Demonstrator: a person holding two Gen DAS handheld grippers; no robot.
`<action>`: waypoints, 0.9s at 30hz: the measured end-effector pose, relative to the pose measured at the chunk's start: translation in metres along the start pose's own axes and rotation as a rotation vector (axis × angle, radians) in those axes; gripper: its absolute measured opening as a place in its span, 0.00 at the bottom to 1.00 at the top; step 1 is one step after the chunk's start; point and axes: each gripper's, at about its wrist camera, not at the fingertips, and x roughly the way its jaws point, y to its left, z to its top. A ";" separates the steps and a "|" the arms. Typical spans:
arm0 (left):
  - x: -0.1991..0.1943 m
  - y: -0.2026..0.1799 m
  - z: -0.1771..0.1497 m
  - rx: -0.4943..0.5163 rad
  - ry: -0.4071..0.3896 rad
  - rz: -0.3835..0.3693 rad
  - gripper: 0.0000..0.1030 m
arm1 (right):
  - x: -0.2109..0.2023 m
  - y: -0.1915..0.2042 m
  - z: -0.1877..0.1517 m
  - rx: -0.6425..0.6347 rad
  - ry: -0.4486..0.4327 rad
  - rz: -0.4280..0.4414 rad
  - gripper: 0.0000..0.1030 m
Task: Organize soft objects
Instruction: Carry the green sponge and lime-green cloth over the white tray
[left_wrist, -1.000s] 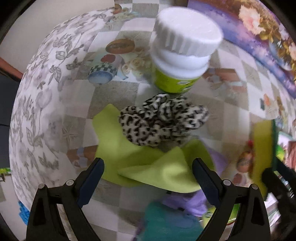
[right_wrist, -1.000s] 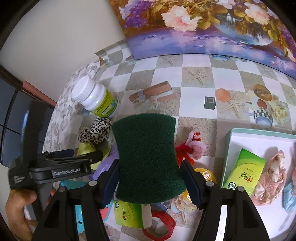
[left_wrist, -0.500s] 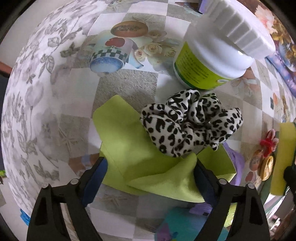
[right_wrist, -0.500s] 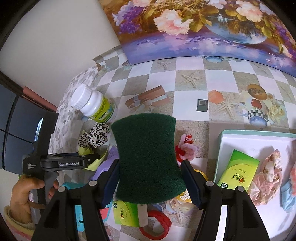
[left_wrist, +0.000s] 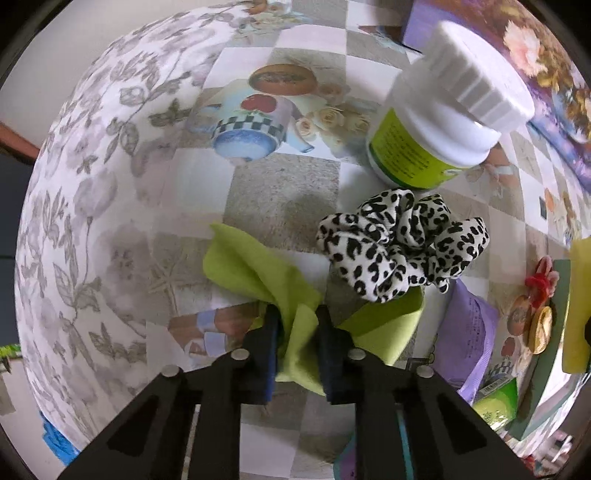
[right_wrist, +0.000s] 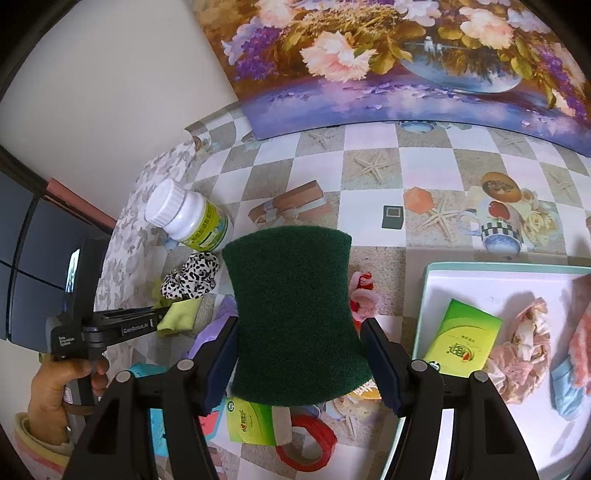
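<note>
While the left gripper (left_wrist: 297, 325) pointed straight down at the table, its jaws were seen clamped together on a bunched fold of the lime-green cloth (left_wrist: 258, 273), which was pinched up between the dark pads and spread out to either side on the checked tablecloth (left_wrist: 280, 188). Just beyond the cloth, and overlapping its far edge, a leopard-print scrunchie (left_wrist: 399, 243) was found lying against the base of a white-capped pill bottle (left_wrist: 439, 122) with a green label. A purple pouch (left_wrist: 469, 332) was seen to the right of the cloth, partly tucked under it.

From the right wrist view, the right gripper (right_wrist: 299, 354) was shown closed on a dark green scouring sponge (right_wrist: 291, 314), the sponge being held upright between the two pads and squeezed in slightly at its waist. The left gripper (right_wrist: 162, 319) was visible at the left of that view, held in a person's hand (right_wrist: 62, 384), with the green cloth (right_wrist: 177, 317) caught at its tip and the scrunchie (right_wrist: 192, 277) just behind. A pale tray (right_wrist: 424, 295) was seen at the right, holding a green box (right_wrist: 461, 339), a floral pink scrunchie (right_wrist: 524, 343) and other soft fabric pieces. A red and pink hair tie (right_wrist: 364, 295) was seen lying between the sponge and the tray, and a red ring (right_wrist: 310, 443) near the bottom edge.
</note>
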 end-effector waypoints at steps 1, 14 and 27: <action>-0.001 0.004 -0.001 -0.016 -0.002 -0.015 0.16 | -0.002 -0.001 0.000 0.001 -0.002 -0.001 0.66; -0.114 0.020 -0.048 -0.122 -0.256 -0.060 0.15 | -0.056 -0.021 -0.004 0.029 -0.079 -0.029 0.66; -0.180 -0.140 -0.094 0.024 -0.464 -0.270 0.15 | -0.130 -0.072 -0.035 0.120 -0.186 -0.137 0.66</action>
